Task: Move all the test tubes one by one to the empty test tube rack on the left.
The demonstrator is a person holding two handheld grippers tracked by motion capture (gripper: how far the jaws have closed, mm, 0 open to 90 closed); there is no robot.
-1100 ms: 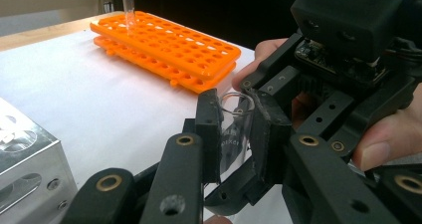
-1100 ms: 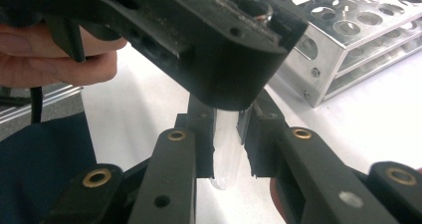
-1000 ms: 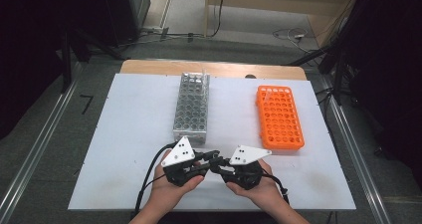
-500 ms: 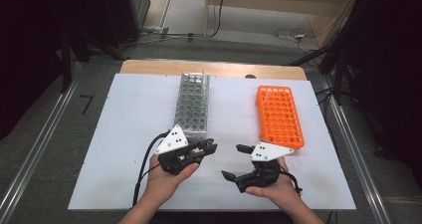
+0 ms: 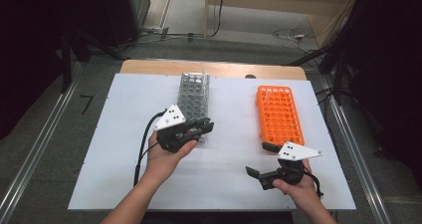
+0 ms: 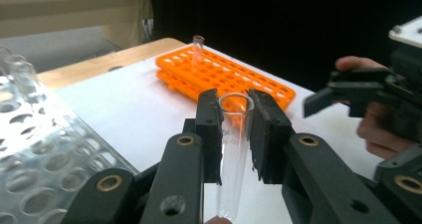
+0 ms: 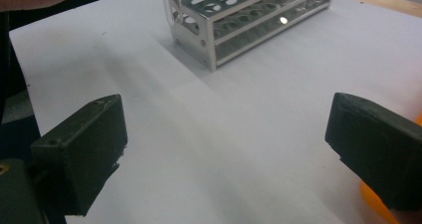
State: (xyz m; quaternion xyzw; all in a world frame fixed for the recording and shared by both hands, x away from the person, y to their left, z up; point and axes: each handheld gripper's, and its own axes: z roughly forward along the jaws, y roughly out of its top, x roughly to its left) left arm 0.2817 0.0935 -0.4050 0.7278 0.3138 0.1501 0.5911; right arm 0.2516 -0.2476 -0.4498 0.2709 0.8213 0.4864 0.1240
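A clear glass test tube [image 6: 233,149] stands upright between the black jaws of my left gripper [image 6: 234,107], which is shut on it. In the high view the left gripper [image 5: 205,127] hovers at the near end of the silver metal rack [image 5: 194,92]. The orange plastic rack [image 5: 278,112] lies to the right, and one tube [image 6: 198,46] stands in its far corner. My right gripper [image 5: 256,176] is low over the white table near the front right, jaws wide open with nothing between them [image 7: 229,149].
The white tabletop [image 5: 119,134] ends in a wooden strip [image 5: 149,67] at the back. Metal rails run along both sides of the table. The silver rack [image 7: 239,15] holds several empty holes. Cables trail from both grippers toward the front edge.
The grippers were close together at the table's front centre. The left one has moved up toward the silver rack with the tube. The right one has drawn back to the front right, open.
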